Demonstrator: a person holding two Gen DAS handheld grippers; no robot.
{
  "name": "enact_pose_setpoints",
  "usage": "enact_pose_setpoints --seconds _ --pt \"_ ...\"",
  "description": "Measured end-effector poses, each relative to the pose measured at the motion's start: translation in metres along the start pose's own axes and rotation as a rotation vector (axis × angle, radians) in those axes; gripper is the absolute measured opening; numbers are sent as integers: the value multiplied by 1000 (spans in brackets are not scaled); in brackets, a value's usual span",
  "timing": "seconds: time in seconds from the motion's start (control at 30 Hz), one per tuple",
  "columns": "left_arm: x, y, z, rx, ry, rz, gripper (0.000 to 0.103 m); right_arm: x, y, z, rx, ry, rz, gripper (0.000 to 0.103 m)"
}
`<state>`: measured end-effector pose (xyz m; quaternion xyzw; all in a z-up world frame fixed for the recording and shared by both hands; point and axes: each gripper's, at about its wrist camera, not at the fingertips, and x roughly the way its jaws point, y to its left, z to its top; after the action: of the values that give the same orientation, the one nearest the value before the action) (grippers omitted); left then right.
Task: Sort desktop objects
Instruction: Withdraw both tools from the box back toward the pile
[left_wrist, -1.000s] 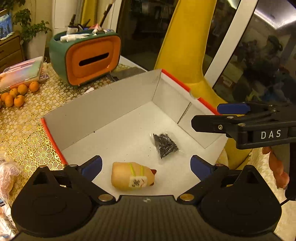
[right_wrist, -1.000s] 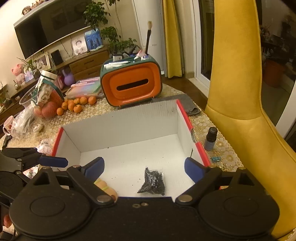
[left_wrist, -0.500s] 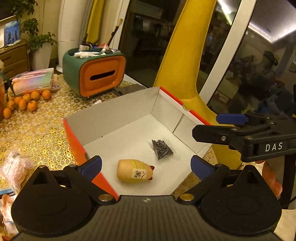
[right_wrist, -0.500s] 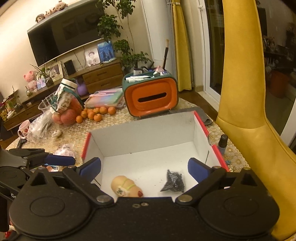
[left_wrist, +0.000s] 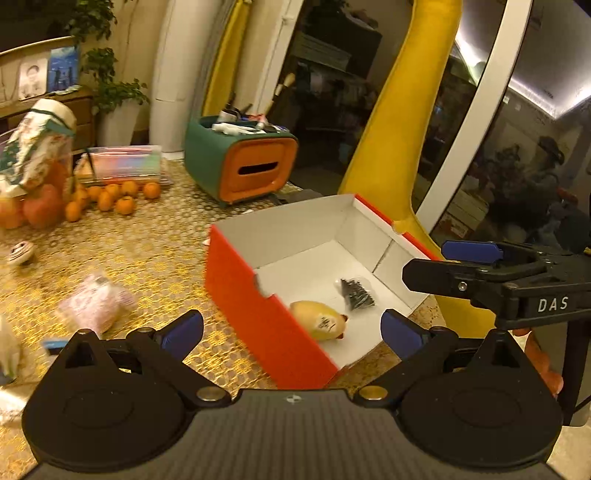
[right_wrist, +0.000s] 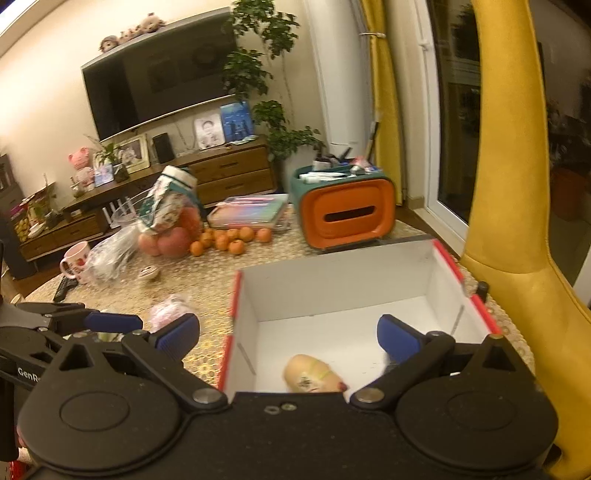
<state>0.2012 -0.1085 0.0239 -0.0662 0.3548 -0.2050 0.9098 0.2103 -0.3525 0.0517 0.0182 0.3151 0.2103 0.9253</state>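
One red box (left_wrist: 258, 302) with a white inside is seen on the patterned table (left_wrist: 147, 258), and two things are counted in it: one yellowish figurine (left_wrist: 319, 323) lying on its side near the front, and one small bag of black screws (left_wrist: 356, 293) just beyond it to the right. The left gripper (left_wrist: 291, 330) is held with its jaws spread wide and nothing between them; the right gripper (right_wrist: 288, 336) is likewise fully spread and empty, above the near edge of the box. Far behind the box one green and orange organiser (left_wrist: 245, 162) is placed, with brushes and tubes standing in its top. To the far left a cluster of small oranges (left_wrist: 110, 195) is laid, about nine of them, though blur prevents a sure count, beside one clear flat case (left_wrist: 125, 166) and one bag of larger fruit (left_wrist: 33, 184). One pink wrapped packet (left_wrist: 96, 306) lies on the table left of the box. One dark bottle (right_wrist: 482, 288) stands just right of the box. One yellow chair (right_wrist: 517, 221) is seen at the right.
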Motion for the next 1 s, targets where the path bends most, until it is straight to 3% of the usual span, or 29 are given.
enact_pose_setpoints --seconds 0.5,1.0 --pt "-69 70 -61 -67 -89 152 103 14 84 -23 -98 -26 82 103" --pt "-81 123 -125 -84 -51 290 103 59 129 -53 -111 35 115 102"
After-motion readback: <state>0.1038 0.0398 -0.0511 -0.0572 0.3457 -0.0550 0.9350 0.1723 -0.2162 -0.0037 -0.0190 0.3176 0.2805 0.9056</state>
